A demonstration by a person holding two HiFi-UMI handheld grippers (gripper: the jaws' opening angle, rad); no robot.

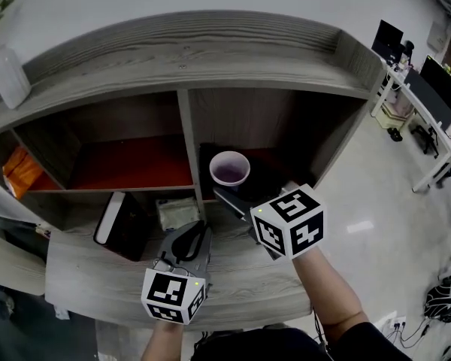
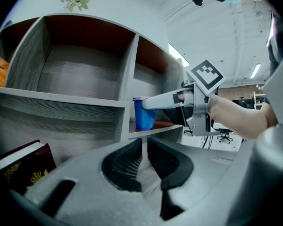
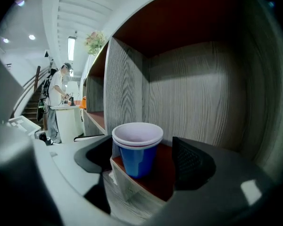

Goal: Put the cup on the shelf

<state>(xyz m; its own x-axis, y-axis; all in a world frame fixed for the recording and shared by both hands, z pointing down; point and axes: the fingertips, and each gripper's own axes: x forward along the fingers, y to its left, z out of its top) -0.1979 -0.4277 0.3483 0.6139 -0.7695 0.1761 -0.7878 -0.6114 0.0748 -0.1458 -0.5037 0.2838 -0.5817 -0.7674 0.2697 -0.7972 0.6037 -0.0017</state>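
Observation:
A blue cup (image 1: 229, 170) with a white inside stands upright at the front edge of the red-brown shelf board (image 3: 166, 175), in the right-hand compartment of the grey wooden shelf (image 1: 186, 138). My right gripper (image 1: 239, 191) reaches level into that compartment, and the cup (image 3: 137, 149) sits between its jaws. The jaws are open and a gap shows beside the right pad (image 3: 192, 164). The left gripper view shows the same cup (image 2: 144, 113) behind the right gripper's finger (image 2: 161, 100). My left gripper (image 1: 190, 238) hovers lower down in front of the shelf, its jaws (image 2: 145, 150) shut on nothing.
A white vase (image 1: 10, 77) with a plant stands on the shelf top at left. An orange packet (image 1: 21, 170) lies in the far-left compartment. A dark book (image 1: 119, 220) and a pale bag (image 1: 177, 210) sit in the lower compartments. Desks with monitors (image 1: 428, 89) stand at right.

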